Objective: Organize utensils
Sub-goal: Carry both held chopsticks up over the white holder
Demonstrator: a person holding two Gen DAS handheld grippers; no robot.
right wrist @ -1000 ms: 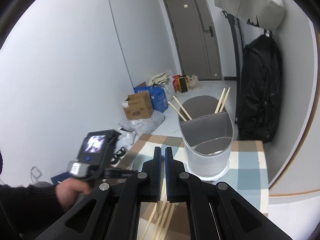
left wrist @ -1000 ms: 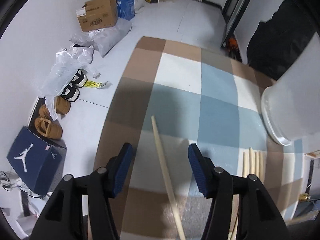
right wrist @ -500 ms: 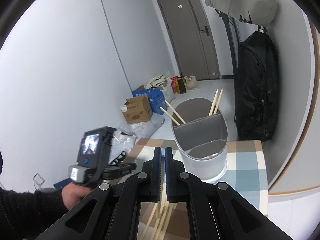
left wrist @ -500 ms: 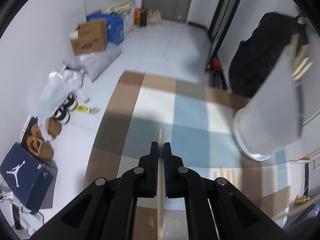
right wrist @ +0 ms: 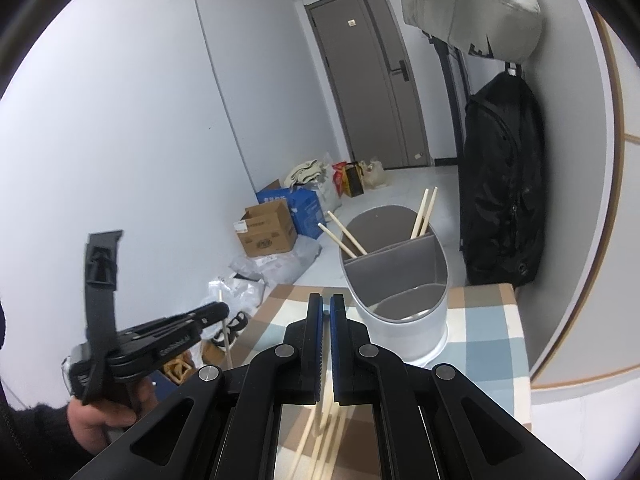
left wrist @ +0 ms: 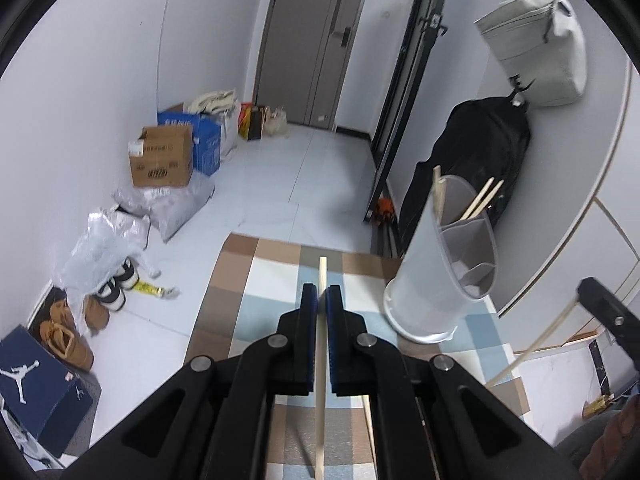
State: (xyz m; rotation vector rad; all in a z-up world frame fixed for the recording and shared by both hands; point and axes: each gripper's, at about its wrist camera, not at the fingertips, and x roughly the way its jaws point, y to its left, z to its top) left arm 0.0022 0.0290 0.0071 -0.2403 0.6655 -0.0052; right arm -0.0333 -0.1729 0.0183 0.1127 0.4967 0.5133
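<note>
My left gripper (left wrist: 321, 300) is shut on a wooden chopstick (left wrist: 321, 364), lifted above the checked tablecloth (left wrist: 264, 280); the stick points forward past the blue pads. In the right wrist view the left gripper (right wrist: 220, 314) shows at the left with the stick (right wrist: 227, 340) hanging from it. A grey divided utensil holder (left wrist: 448, 276) stands to the right with several chopsticks (right wrist: 423, 212) in its back compartments. My right gripper (right wrist: 326, 312) has its jaws nearly together in front of the holder (right wrist: 400, 300); a chopstick (left wrist: 532, 348) runs from it in the left view. Loose chopsticks (right wrist: 320, 432) lie below it.
The table's far edge (left wrist: 304, 246) drops to a white floor. Cardboard boxes (left wrist: 164, 158), bags (left wrist: 104, 240) and shoes (left wrist: 66, 332) line the left wall. A black backpack (right wrist: 500, 200) hangs behind the holder, by the right wall.
My left gripper closed on the chopstick and lifted it off the table, tilting up toward the holder. The right gripper stayed shut and moved slightly nearer the holder.
</note>
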